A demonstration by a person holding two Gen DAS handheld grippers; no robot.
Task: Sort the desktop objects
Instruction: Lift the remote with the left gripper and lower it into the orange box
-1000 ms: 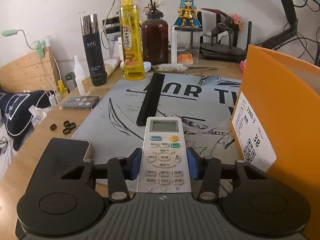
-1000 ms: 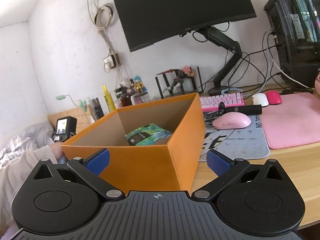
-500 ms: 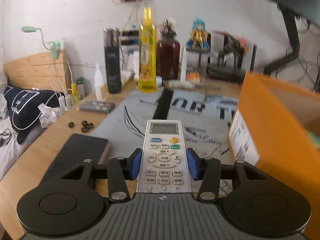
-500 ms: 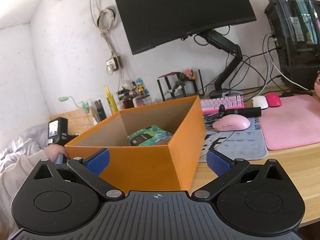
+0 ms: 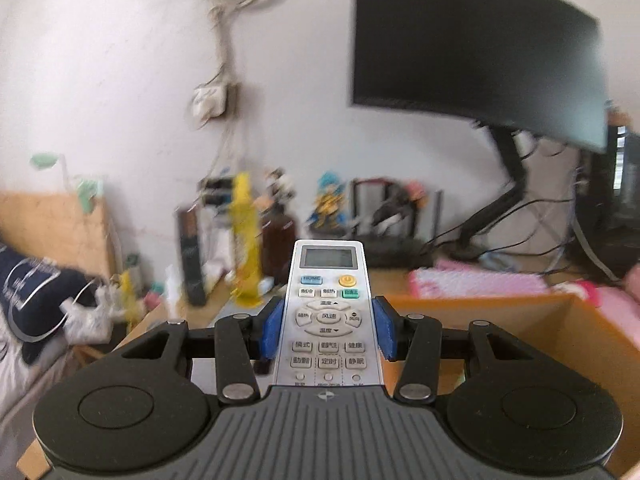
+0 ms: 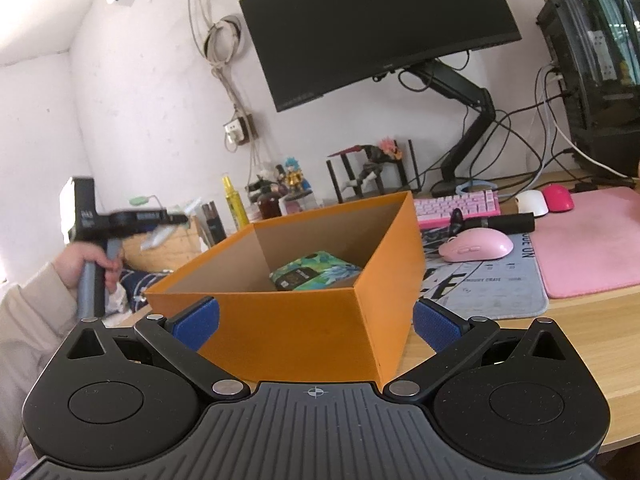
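Currently the left gripper [image 5: 328,330] clamps a remote [image 5: 328,312] above the desk; the right gripper [image 6: 316,322] is wide open, empty. One packet [image 6: 316,272] lies in the orange box [image 6: 304,328]; mice and bottles remain outside.

Black curved monitor [image 6: 376,28] hanging on its arm [image 6: 460,92] over the desk. Pink keyboard [image 6: 458,208] sitting behind a pink mouse [image 6: 476,249]; white mouse [image 6: 531,202] and magenta mouse [image 6: 558,197] lying side by side near the pink pad [image 6: 588,244]. 2 figurines [image 6: 294,178] standing by the wall.
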